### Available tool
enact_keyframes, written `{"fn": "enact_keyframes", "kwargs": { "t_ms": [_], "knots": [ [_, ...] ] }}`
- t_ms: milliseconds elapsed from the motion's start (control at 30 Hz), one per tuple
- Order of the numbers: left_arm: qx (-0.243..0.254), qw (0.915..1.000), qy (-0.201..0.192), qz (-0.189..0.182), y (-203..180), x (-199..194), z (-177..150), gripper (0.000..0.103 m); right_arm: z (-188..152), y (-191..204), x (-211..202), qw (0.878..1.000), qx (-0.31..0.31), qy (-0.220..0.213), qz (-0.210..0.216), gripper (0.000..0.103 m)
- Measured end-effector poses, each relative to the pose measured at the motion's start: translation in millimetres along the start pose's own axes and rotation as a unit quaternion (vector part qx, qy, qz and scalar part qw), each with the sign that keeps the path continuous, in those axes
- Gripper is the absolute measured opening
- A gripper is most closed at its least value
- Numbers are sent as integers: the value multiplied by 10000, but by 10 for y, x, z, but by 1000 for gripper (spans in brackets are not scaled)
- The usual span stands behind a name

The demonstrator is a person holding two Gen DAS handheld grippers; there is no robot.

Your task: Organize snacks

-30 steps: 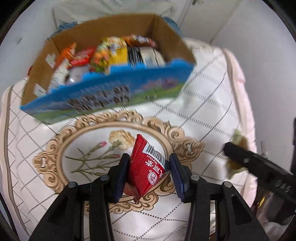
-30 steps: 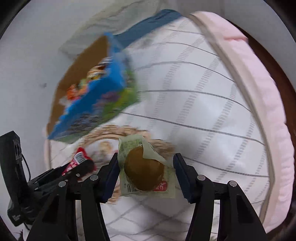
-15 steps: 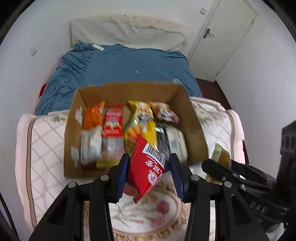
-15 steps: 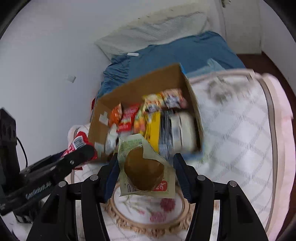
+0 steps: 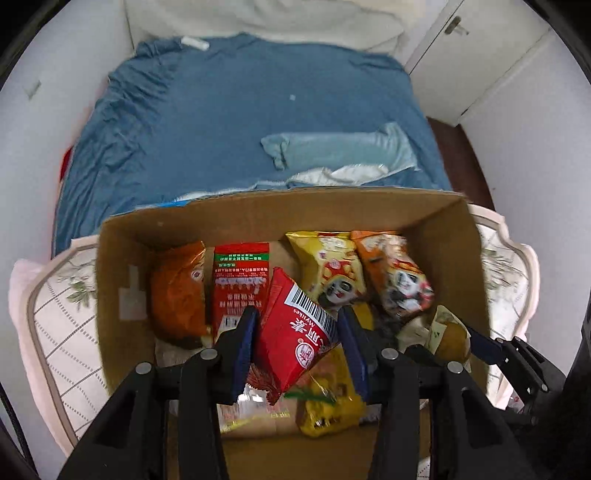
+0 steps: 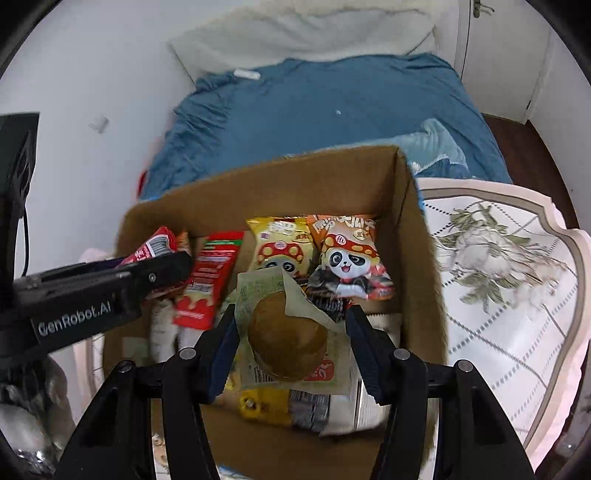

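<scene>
A bed (image 5: 236,122) with a blue sheet (image 6: 332,107) fills the far part of the room, a white pillow (image 5: 266,18) at its far end against the white wall (image 6: 92,62). A pale blue cloth (image 5: 340,149) lies crumpled on the sheet. On the far right stands a white door (image 5: 476,55) — dark brown floor (image 6: 517,136) below it. Nearer, a white quilt (image 6: 498,280) with a grid and flower print has a pink edge.

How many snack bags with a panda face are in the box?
2. A yellow panda bag and an orange panda bag lie side by side at the far right of the cardboard box. Others may be hidden underneath.
</scene>
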State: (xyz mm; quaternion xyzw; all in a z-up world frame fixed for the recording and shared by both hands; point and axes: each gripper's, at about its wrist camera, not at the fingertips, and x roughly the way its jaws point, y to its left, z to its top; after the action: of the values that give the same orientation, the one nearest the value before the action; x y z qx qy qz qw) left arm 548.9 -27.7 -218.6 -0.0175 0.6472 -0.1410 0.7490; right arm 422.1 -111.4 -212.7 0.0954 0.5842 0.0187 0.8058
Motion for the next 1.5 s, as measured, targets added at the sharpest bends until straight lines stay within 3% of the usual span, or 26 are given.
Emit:
{"fn": "enact_keyframes", "kwargs": {
  "t_ms": [267,333,367,400,467,533,600,933,1100,1267,1500],
  "knots": [
    [-136,9977,591,-312,134,418,157,44,106,-64,392,9992,94,373,-75,63],
    [-124,9964,746,-386,134,470,184,56,113,-66,434,9986,114,472,-229,70],
    [-112,9966,732,-352,133,467,187,67,109,-52,422,9986,97,460,-257,73],
    [-80,9972,687,-276,123,457,193,76,107,-35,402,9984,73,445,-338,83],
    [-127,9975,657,-220,132,437,187,78,103,5,344,9984,37,392,-406,94],
    [-114,9975,671,-197,125,423,177,78,110,29,281,9983,31,384,-438,94],
    [-67,9978,645,-98,111,390,152,89,100,70,216,9981,-19,388,-475,94],
    [-97,9996,252,-5,110,49,-29,89,-8,90,-2,9969,-52,399,-675,97],
    [-103,9995,9,296,155,-160,-184,89,-115,119,-154,9971,-85,320,-682,98],
    [-163,9992,-147,328,201,-351,-392,89,-262,149,-317,9976,-137,246,-635,98],
    [-168,9945,-870,549,201,-788,-895,89,-617,214,-682,9974,-255,-146,-653,98]
  ]
}}
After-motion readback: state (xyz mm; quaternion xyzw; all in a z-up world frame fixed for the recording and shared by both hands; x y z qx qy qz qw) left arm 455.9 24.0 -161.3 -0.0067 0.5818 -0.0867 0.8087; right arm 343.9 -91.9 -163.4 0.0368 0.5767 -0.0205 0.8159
